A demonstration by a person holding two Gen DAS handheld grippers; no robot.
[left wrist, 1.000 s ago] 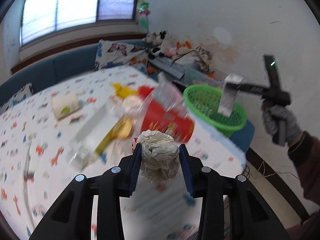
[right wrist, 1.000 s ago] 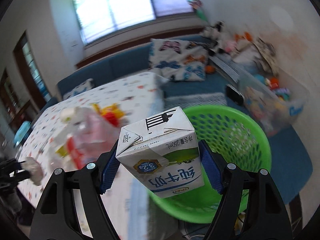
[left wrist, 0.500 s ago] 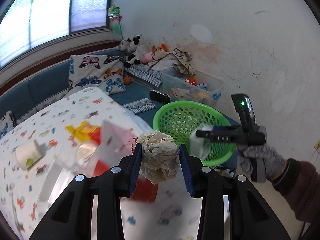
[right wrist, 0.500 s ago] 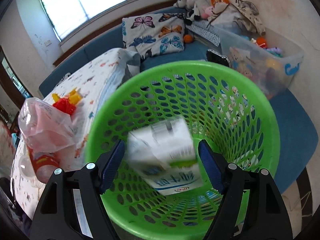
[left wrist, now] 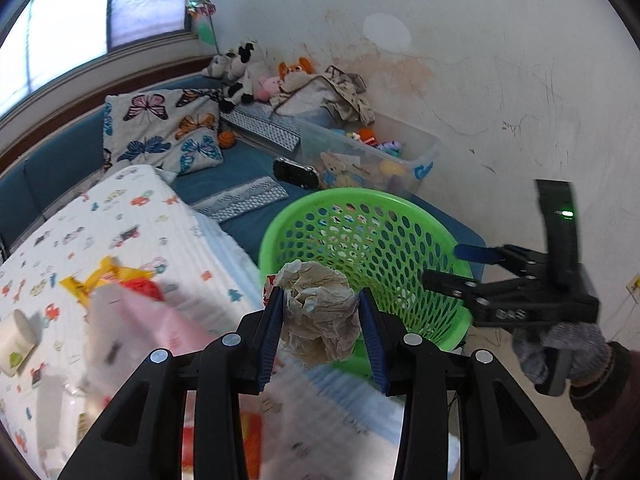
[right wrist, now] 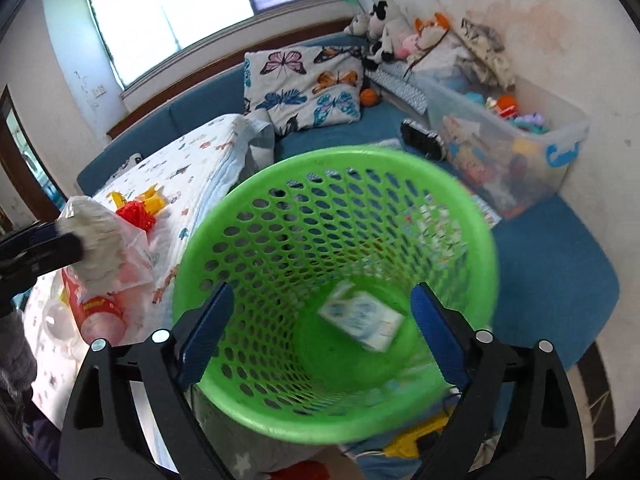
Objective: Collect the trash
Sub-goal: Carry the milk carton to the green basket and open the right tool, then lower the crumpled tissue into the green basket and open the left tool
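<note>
1. The left gripper (left wrist: 320, 332) is clamping a crumpled paper ball (left wrist: 318, 316) between its blue fingers (left wrist: 272, 336); the pads are pressing on both flanks of the wad, at a moderate opening.
2. The right gripper (right wrist: 320, 336) is standing wide with nothing between its fingers (right wrist: 206, 334); its jaws have just been opening, and the milk carton (right wrist: 362, 316) is lying on its side at the bottom of the green basket (right wrist: 476, 236), blurred.
3. The relation that counts: in the left wrist view the basket's mouth (left wrist: 280, 224) is lying just past the paper ball, toward 12 to 1 o'clock of the left fingers, so the wad is seemingly not yet over the opening. The ball is roughly round, so its axis hardly matters.
4. The right gripper is hanging directly above the basket, nearer than the left, but it is carrying nothing. In the left view it is showing at 3 o'clock, over the basket's far rim, held by a gloved hand (left wrist: 560, 344).
5. The basket is holding only the carton, as far as can be seen.
6. On the bed (left wrist: 132, 208), at 9 o'clock of the left fingers, more trash is waiting: a pink plastic bag (right wrist: 132, 268), a red can (right wrist: 96, 312), a yellow and red wrapper (right wrist: 140, 206) and a small white cup (left wrist: 18, 340).
7. Likely next: carrying the wad forward over the rim, then letting go.
</note>
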